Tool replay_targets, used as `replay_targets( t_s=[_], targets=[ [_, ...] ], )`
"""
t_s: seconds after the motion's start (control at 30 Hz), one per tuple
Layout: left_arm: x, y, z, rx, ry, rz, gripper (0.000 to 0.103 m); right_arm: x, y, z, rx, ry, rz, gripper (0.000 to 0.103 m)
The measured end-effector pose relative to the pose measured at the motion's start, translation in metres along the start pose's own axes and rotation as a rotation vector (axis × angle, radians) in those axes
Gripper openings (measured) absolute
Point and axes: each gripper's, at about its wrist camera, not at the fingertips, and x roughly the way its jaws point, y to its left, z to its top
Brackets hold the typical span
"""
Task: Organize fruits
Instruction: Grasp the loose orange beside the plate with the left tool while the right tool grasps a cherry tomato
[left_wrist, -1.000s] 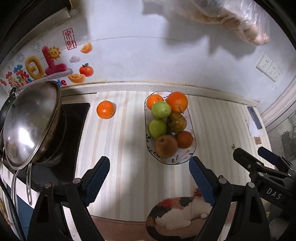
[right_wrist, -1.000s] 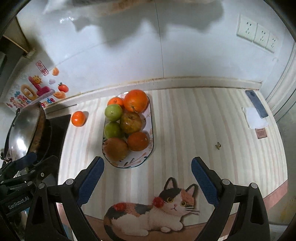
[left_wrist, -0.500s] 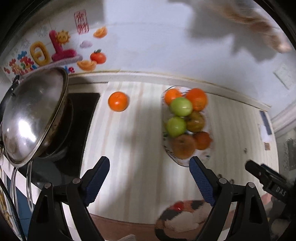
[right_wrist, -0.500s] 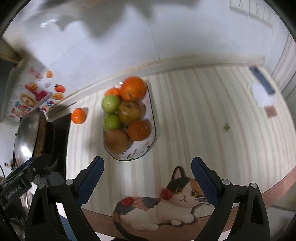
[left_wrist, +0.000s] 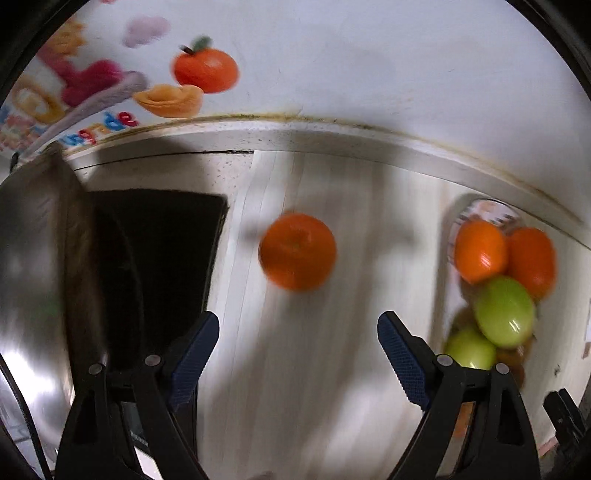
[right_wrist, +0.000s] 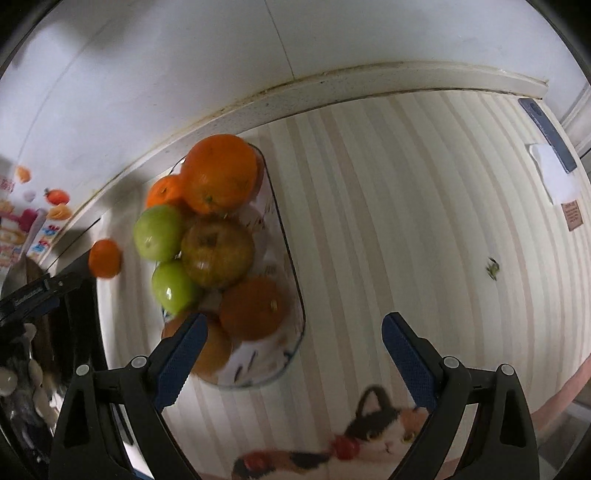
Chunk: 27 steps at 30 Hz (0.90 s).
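Loose orange (left_wrist: 297, 252) looms nearer, seven fruits on one oval plate (right_wrist: 291, 354)

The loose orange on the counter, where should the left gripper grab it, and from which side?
Across its widest middle, coming from above. The orange is round, sits alone on the counter clear of the tray, and the left gripper is open wide.

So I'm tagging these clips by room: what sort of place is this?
Most likely a home kitchen counter. A steel pan sits on a black cooktop at one end, a plate piled with fruit stands on the striped mat, and a tiled wall runs behind.
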Motion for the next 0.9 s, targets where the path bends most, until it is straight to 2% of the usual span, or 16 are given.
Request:
replay_targets(
  t_s=[0.17, 0.33, 0.37, 0.4, 0.43, 0.53, 0.6, 0.73, 0.9],
  targets=[
    [0.044, 0.0, 0.032, 0.02, 0.053, 0.023, 0.088, 0.023, 0.011, 0.02, 0.001, 0.018, -0.018, 0.097],
    [0.074, -0.001, 0.048, 0.046, 0.093, 0.015, 0.088, 0.035, 0.019, 0.031, 0.008, 0.03, -0.022, 0.097],
    [0.08, 0.0, 0.049, 0.046, 0.095, 0.007, 0.086, 0.036, 0.021, 0.033, 0.008, 0.033, -0.022, 0.097],
    [0.082, 0.001, 0.049, 0.042, 0.088, 0.003, 0.066, 0.037, 0.022, 0.034, 0.007, 0.036, -0.022, 0.097],
    [0.083, 0.003, 0.049, 0.033, 0.08, -0.012, 0.063, 0.038, 0.023, 0.035, 0.006, 0.037, -0.023, 0.097],
    [0.08, 0.009, 0.043, 0.02, 0.044, -0.004, 0.062, 0.037, 0.024, 0.033, 0.001, 0.039, -0.015, 0.097],
    [0.073, 0.01, 0.031, 0.013, 0.029, 0.0, 0.062, 0.034, 0.024, 0.031, -0.004, 0.039, -0.006, 0.097],
    [0.046, 0.001, -0.013, 0.017, 0.016, -0.054, 0.062, 0.019, 0.019, 0.02, -0.036, 0.043, 0.039, 0.097],
    [0.019, -0.025, -0.109, 0.071, 0.021, -0.121, 0.062, 0.004, 0.006, -0.011, -0.088, 0.065, 0.052, 0.097]
  ],
)
